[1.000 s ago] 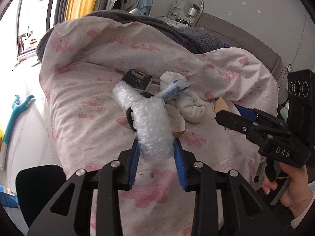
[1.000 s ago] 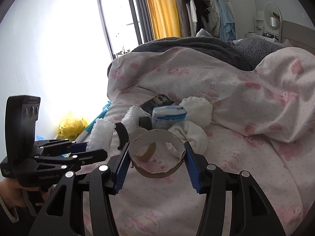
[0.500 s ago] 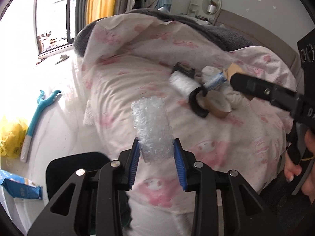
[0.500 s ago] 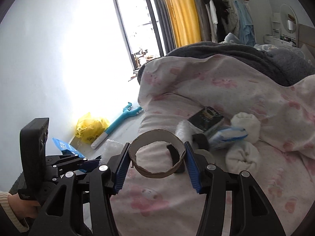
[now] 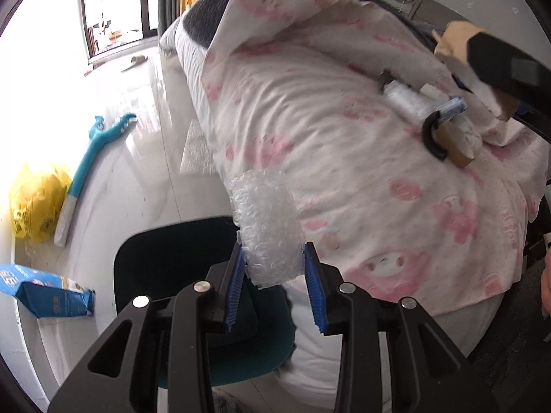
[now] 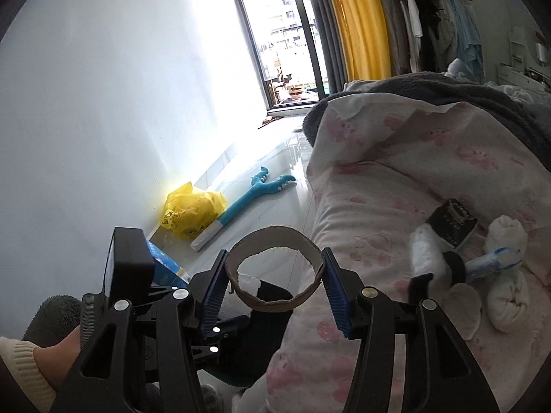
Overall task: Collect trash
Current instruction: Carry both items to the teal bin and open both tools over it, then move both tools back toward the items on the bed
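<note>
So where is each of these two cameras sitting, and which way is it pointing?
Left wrist: on the left gripper, looking along its fingers at the bubble wrap it holds, the bin below; the right gripper's black finger shows top right.
Right wrist: on the right gripper, facing the window over its cardboard ring; the left gripper and hand show lower left.
Both see: pink duvet, yellow bag.

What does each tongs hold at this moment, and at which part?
Left tongs: a bubble wrap piece, pinched at its lower end. Right tongs: a cardboard ring, squeezed across its outer sides.
</note>
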Available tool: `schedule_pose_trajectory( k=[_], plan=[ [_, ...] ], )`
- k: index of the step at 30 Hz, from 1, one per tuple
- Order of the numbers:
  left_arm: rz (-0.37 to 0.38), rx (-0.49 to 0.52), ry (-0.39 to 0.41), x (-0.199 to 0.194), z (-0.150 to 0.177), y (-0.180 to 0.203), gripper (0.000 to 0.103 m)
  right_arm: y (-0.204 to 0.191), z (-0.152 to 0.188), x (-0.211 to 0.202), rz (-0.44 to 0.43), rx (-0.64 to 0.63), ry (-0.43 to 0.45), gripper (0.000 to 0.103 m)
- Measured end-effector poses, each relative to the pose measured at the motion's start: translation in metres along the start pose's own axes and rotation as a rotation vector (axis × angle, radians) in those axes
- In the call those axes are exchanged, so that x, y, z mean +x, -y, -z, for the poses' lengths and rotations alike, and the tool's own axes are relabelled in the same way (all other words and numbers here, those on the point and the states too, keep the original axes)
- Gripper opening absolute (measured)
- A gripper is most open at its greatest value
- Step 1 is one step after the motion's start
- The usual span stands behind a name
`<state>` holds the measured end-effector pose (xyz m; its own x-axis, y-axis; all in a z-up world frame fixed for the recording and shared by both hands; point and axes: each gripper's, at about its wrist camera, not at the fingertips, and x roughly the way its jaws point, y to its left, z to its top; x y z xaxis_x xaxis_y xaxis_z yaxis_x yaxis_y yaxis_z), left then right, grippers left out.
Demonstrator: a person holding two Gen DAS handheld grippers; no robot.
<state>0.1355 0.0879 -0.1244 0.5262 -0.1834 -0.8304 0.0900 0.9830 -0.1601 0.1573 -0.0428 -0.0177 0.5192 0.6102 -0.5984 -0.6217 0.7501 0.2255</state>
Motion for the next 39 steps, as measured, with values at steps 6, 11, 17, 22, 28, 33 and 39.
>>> schedule_pose_trajectory(
  k=[6, 11, 17, 22, 28, 33, 39],
  plan=[
    [-0.014, -0.076, -0.08, 0.019, 0.014, -0.04, 0.037, -0.022, 0.002, 0.032, -0.026, -0.005, -0.063, 0.054],
    [-0.015, -0.117, -0.125, 0.031, 0.029, -0.069, 0.037, -0.038, 0.005, 0.062, -0.038, -0.011, -0.128, 0.054],
    [-0.017, -0.168, -0.199, 0.046, 0.046, -0.096, 0.037, -0.051, 0.01, 0.092, -0.054, 0.0, -0.194, 0.054],
    [-0.003, -0.206, -0.267, 0.057, 0.06, -0.112, 0.037, -0.065, 0.011, 0.109, -0.059, -0.017, -0.228, 0.054],
    [0.009, -0.259, -0.31, 0.062, 0.071, -0.131, 0.041, -0.072, 0.016, 0.128, -0.057, -0.024, -0.265, 0.054],
    [-0.023, -0.258, -0.284, 0.052, 0.078, -0.141, 0.066, -0.065, 0.024, 0.148, -0.051, 0.008, -0.309, 0.054],
    [-0.079, -0.176, -0.137, 0.012, 0.076, -0.137, 0.085, -0.067, 0.03, 0.165, -0.047, 0.031, -0.347, 0.054]
  ],
)
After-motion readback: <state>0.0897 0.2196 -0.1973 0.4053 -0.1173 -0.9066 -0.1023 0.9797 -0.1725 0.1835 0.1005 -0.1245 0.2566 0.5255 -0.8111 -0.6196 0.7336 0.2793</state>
